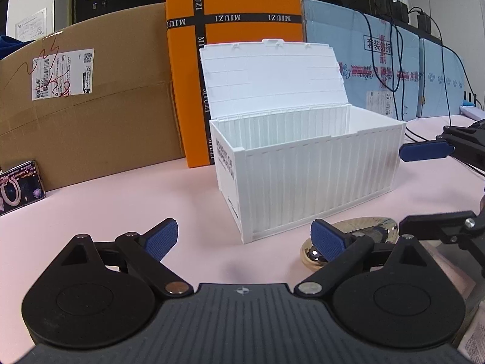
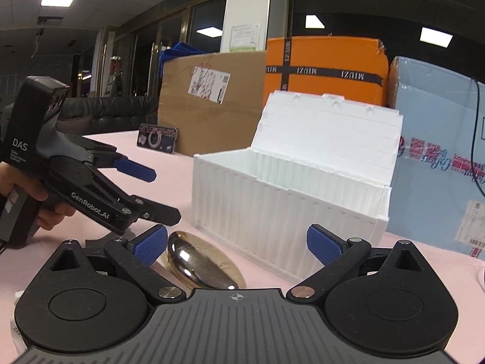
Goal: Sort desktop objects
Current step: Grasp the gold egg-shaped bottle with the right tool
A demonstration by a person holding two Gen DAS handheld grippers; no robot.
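A white container-style storage box (image 1: 306,170) stands on the pink table with its lid open; it also shows in the right wrist view (image 2: 288,212). A shiny gold oval object (image 1: 357,236) lies on the table in front of the box, by my left gripper's right finger; in the right wrist view it (image 2: 197,261) lies just ahead of the right gripper's left finger. My left gripper (image 1: 245,239) is open and empty, facing the box; it also shows at the left of the right wrist view (image 2: 160,194). My right gripper (image 2: 238,247) is open and empty; it also shows at the right edge of the left wrist view (image 1: 424,182).
Behind the box stand a brown cardboard carton (image 1: 85,109), an orange MIUZI box (image 1: 242,12) and a light blue box (image 1: 379,60) with black cables over it. A small dark printed card (image 1: 18,188) leans against the carton. The pink tabletop (image 1: 121,206) runs between them.
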